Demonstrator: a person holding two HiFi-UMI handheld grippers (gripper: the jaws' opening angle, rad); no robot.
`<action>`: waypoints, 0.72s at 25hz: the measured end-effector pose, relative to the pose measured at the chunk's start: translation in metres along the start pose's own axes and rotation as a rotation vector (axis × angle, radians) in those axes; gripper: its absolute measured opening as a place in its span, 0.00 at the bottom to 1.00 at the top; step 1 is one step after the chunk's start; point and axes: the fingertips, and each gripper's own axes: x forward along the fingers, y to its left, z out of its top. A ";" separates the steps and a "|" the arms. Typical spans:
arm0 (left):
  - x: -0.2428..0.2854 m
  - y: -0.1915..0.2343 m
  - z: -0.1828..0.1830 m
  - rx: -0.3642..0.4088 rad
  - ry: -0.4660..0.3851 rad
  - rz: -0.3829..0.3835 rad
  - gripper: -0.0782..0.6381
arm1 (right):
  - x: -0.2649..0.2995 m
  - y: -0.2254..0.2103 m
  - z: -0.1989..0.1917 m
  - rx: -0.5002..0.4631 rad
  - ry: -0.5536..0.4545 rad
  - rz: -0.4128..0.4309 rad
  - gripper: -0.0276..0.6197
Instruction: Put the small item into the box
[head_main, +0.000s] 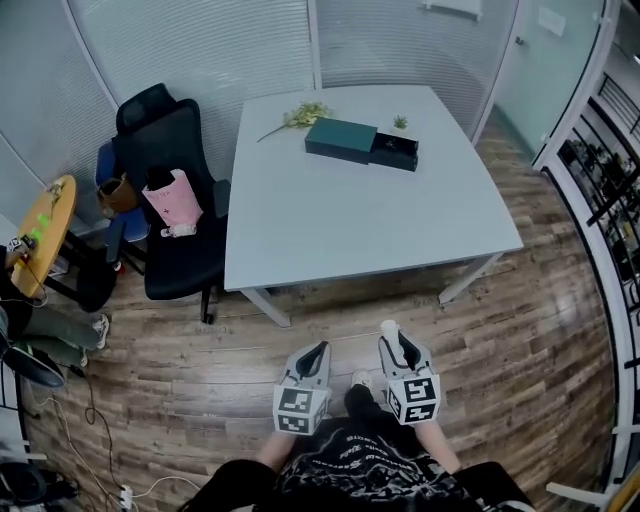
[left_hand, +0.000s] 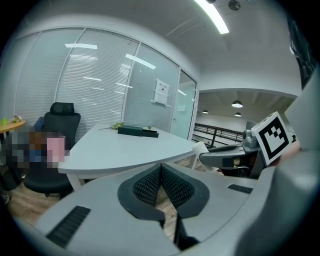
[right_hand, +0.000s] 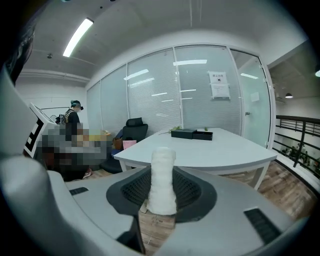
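My right gripper is shut on a small white wrapped roll, which sticks out past the jaw tips. The left gripper is shut with nothing between its pads. Both grippers hang over the wooden floor, short of the white table. A dark green box lies on the far part of the table, seen small in the left gripper view and the right gripper view. Its darker right section stands pulled out to the side.
A black office chair with a pink bag stands left of the table. A sprig of yellow-green flowers and a tiny plant lie near the box. A railing runs along the right. A person stands at the left in the right gripper view.
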 end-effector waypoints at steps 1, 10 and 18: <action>0.009 0.001 0.004 -0.002 -0.001 0.009 0.13 | 0.008 -0.006 0.003 -0.005 0.000 0.013 0.26; 0.075 -0.005 0.026 -0.022 0.002 0.069 0.13 | 0.054 -0.064 0.020 -0.027 0.014 0.081 0.26; 0.111 -0.015 0.033 -0.030 0.022 0.090 0.13 | 0.074 -0.105 0.009 -0.016 0.065 0.095 0.26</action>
